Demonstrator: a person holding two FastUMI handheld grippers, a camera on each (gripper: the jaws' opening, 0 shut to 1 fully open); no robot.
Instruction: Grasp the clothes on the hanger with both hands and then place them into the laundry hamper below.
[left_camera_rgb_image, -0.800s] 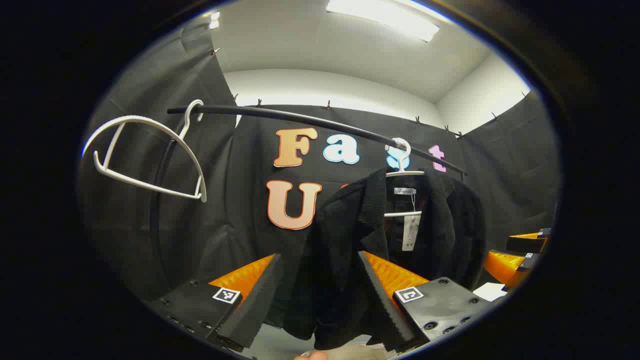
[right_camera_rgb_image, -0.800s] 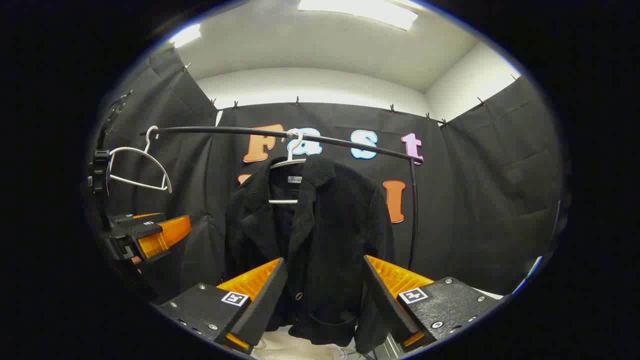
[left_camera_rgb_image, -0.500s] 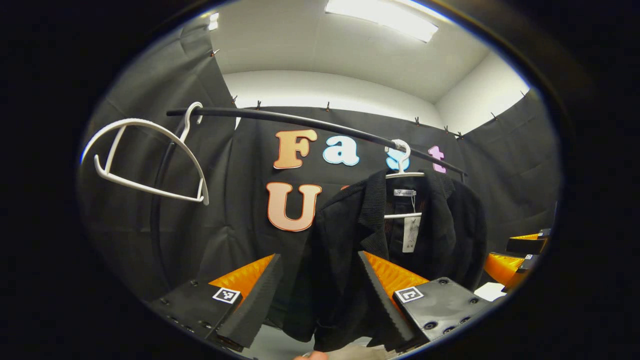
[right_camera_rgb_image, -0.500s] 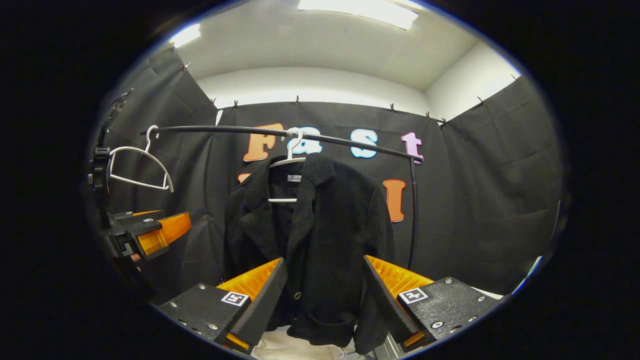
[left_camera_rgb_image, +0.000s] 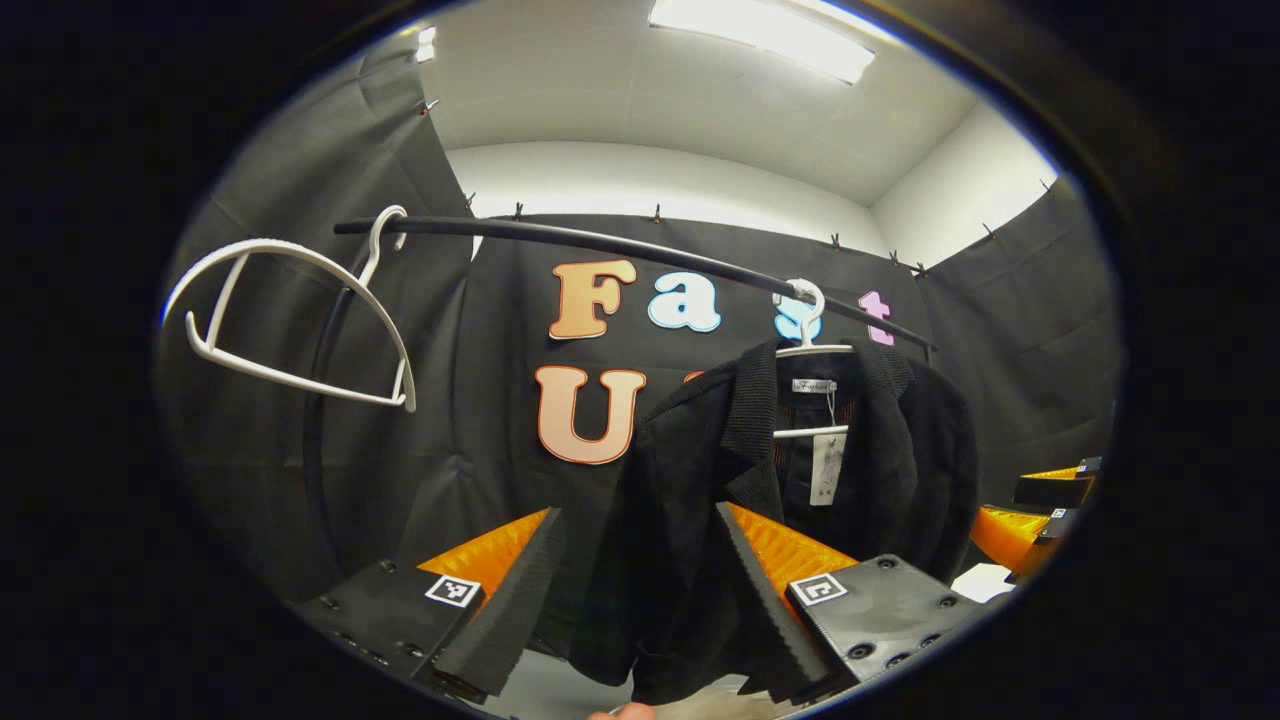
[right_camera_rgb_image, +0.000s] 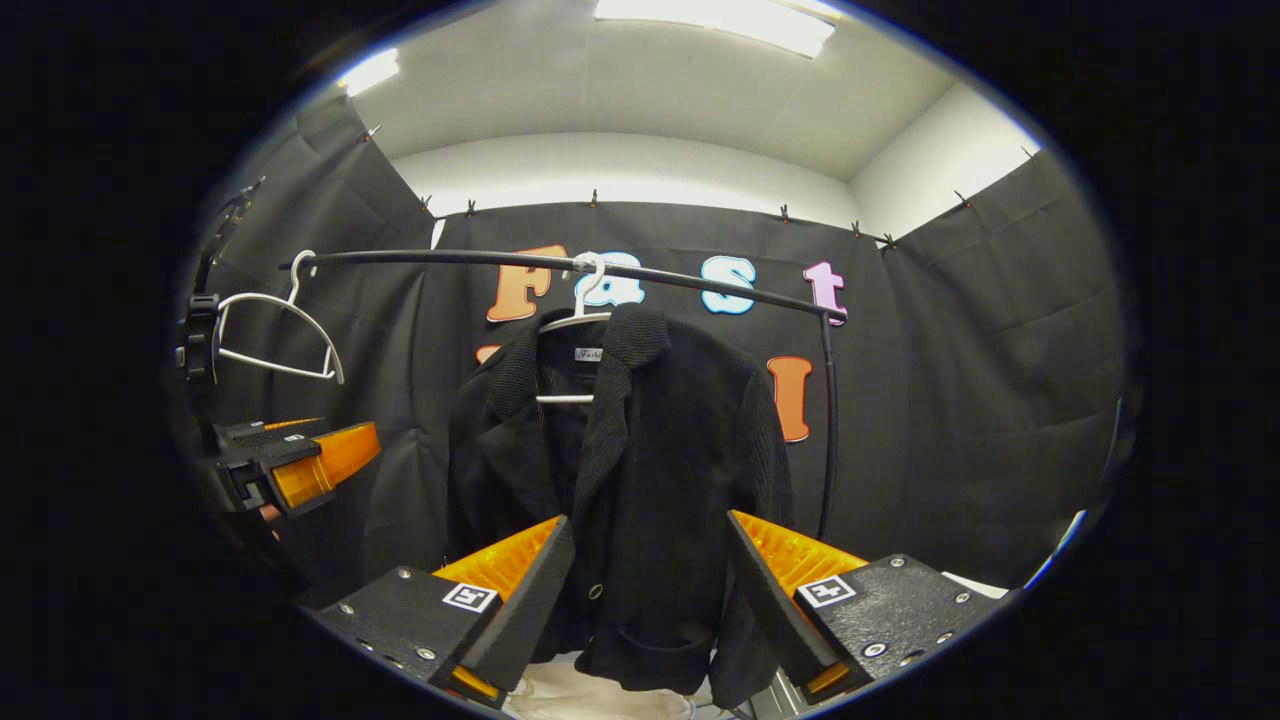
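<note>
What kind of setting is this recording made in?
Apparently a staged recording booth, not a home: black cloth walls clipped up all round, a black clothes rail carrying a black jacket on a white hanger, and an empty hanger alongside.

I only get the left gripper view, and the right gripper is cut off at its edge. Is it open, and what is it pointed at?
Observer: The right gripper is open, aimed at the lower front of the black jacket and not gripping it.
Operator: Where does the rail end?
Observer: The rail bends down into an upright post just past the jacket's sleeve.
Operator: Any detail on the front?
Observer: A button shows low on the front, beside one right-gripper finger.
</note>
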